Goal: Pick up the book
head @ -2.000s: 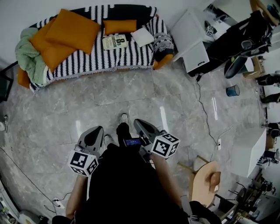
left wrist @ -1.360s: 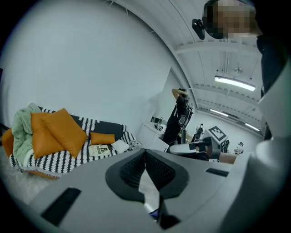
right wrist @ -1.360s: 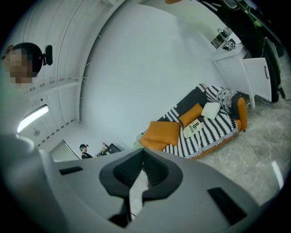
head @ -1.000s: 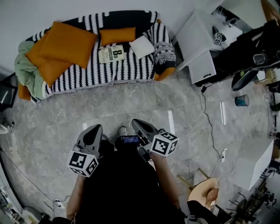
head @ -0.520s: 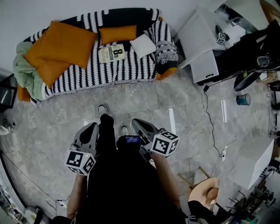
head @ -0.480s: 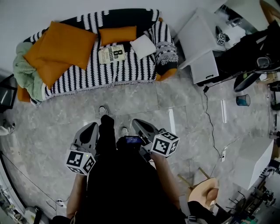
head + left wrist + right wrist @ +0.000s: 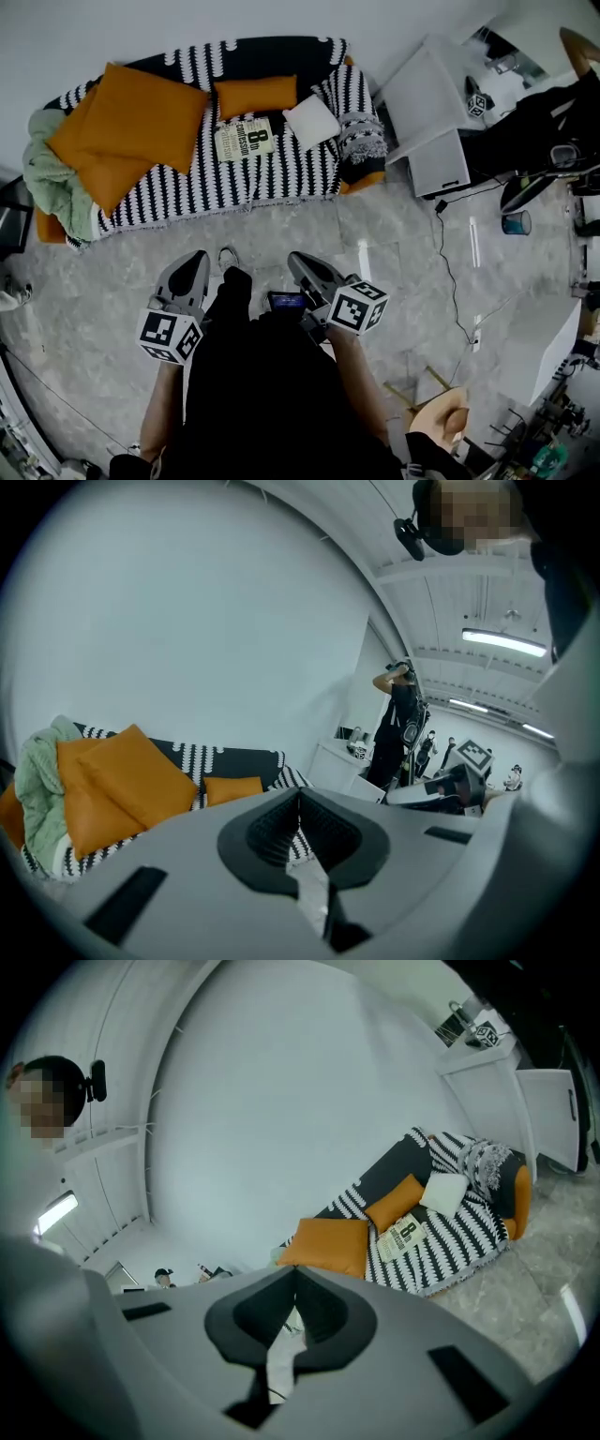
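Book point(image 7: 245, 141) on striped sofa point(image 7: 192, 187), between orange cushion point(image 7: 141, 108) and white pillow point(image 7: 311, 122)

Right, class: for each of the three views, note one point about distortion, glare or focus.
Head view: the fisheye bows the sofa; glare streaks shine on the marble floor. Left gripper view: a dark round vignette; the left hand-held gripper looms large and soft; the ceiling light burns bright. Right gripper view: the sofa and book sit tilted and curved.
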